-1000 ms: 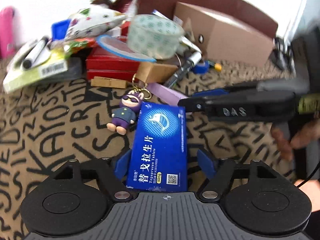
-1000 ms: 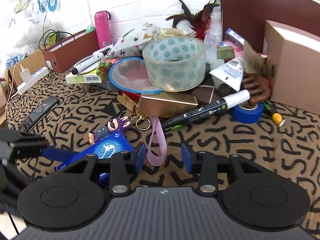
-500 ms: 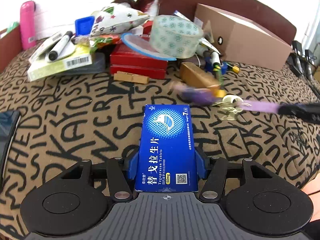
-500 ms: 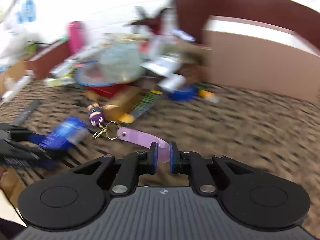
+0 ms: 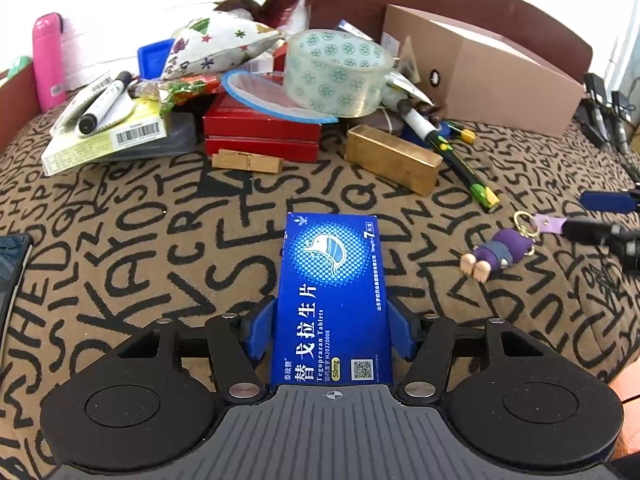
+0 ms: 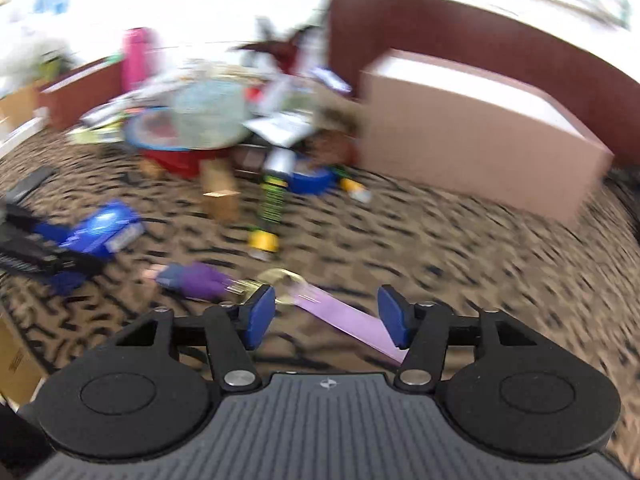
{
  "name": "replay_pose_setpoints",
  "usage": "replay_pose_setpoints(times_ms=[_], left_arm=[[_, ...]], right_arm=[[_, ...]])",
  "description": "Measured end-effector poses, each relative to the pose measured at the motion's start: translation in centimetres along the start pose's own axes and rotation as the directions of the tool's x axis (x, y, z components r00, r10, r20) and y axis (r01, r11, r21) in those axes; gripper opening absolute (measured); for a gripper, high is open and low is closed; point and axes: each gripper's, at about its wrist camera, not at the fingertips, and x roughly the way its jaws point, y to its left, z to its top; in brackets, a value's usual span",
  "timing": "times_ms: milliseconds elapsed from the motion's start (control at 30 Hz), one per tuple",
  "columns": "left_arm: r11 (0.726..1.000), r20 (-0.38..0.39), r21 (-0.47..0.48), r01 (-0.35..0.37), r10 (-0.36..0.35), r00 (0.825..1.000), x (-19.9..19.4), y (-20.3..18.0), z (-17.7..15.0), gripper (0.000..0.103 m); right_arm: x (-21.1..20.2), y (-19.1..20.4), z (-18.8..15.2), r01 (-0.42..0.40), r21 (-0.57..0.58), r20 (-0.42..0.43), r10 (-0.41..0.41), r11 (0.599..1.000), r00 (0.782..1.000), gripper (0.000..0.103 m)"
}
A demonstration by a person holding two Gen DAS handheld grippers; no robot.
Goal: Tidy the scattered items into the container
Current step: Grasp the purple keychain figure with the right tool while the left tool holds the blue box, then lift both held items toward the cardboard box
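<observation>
We see a brown cloth (image 5: 120, 240) printed with black letters over the whole surface; white wall behind, dark red board at the back. Clutter is piled at the far edge beside the cardboard box (image 5: 480, 80). Left gripper (image 5: 332, 328): jaws opening, blue tablet box (image 5: 332, 292) between them, pads just beside its sides. Right gripper (image 6: 326, 312): jaws opening, lilac strap (image 6: 340, 316) of the purple figure keychain (image 6: 192, 280) lying loose between them on the cloth.
</observation>
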Motion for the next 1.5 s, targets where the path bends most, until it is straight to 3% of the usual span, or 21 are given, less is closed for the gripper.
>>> replay_pose_setpoints(times_ms=[100,167,267,300,333,367,433,500,533,633,800,933,1100,1300,1500], left_arm=[[1.000,0.004,0.002,-0.007,0.007,1.000,0.3,0.1,0.2,0.075],[1.000,0.009,-0.002,-0.013,0.013,1.000,0.5,0.1,0.4,0.077],[1.000,0.012,-0.022,-0.011,0.011,1.000,0.9,0.1,1.1,0.079],[1.000,0.009,-0.022,-0.007,0.007,1.000,1.1,0.1,1.4,0.076],[1.000,0.004,-0.015,-0.010,0.010,1.000,1.3,-0.1,1.6,0.058],[1.000,0.003,-0.001,-0.022,0.022,1.000,1.5,-0.2,1.8,0.058],[0.999,-0.005,0.015,-0.031,0.031,1.000,1.6,-0.6,2.0,0.058],[0.999,-0.004,0.028,-0.029,0.030,1.000,1.6,-0.7,2.0,0.060],[0.999,-0.002,0.034,-0.027,0.027,1.000,1.8,-0.8,1.9,0.071],[0.998,0.003,0.058,-0.032,0.032,0.999,2.3,-1.4,2.0,0.075],[0.993,0.022,0.101,-0.054,0.052,0.998,3.1,-2.8,2.3,0.059],[0.990,0.040,0.130,-0.061,0.056,0.998,3.6,-4.0,2.5,0.057],[0.997,0.026,0.069,-0.035,0.034,0.999,2.7,-4.0,2.7,0.057],[0.996,0.107,0.085,-0.016,0.007,0.994,0.5,-6.0,4.2,0.057],[0.988,0.234,0.151,0.008,-0.044,0.971,-1.6,-9.0,8.7,0.057]], right_arm=[[1.2,2.3,0.3,-0.067,-0.136,-0.037,0.063,0.988,0.997,0.062],[2.1,3.5,0.3,-0.108,-0.202,-0.081,0.093,0.974,0.992,0.052],[3.1,4.8,0.4,-0.112,-0.262,-0.082,0.094,0.959,0.992,0.052],[3.3,5.0,0.6,-0.108,-0.279,-0.071,0.092,0.954,0.993,0.052],[3.6,5.1,0.8,-0.107,-0.291,-0.064,0.092,0.951,0.994,0.052],[4.0,5.2,1.1,-0.113,-0.297,-0.065,0.098,0.948,0.993,0.050],[5.2,5.1,1.6,-0.133,-0.263,-0.102,0.110,0.955,0.989,0.038],[5.9,4.5,2.3,-0.144,-0.185,-0.119,0.123,0.972,0.985,0.038],[6.0,4.2,2.6,-0.150,-0.159,-0.125,0.131,0.976,0.983,0.038],[6.3,4.3,2.4,-0.167,-0.155,-0.136,0.146,0.974,0.980,0.040],[7.0,5.3,2.8,-0.174,-0.183,-0.146,0.148,0.968,0.978,0.038],[7.7,5.4,3.0,-0.193,-0.158,-0.128,0.174,0.968,0.976,0.040],[7.6,5.1,3.2,-0.188,-0.095,-0.121,0.176,0.978,0.977,0.038],[3.9,4.1,2.8,-0.181,-0.008,-0.033,0.181,0.983,0.983,0.037],[0.2,1.5,5.4,-0.102,-0.001,0.091,0.102,0.995,0.991,0.037]])
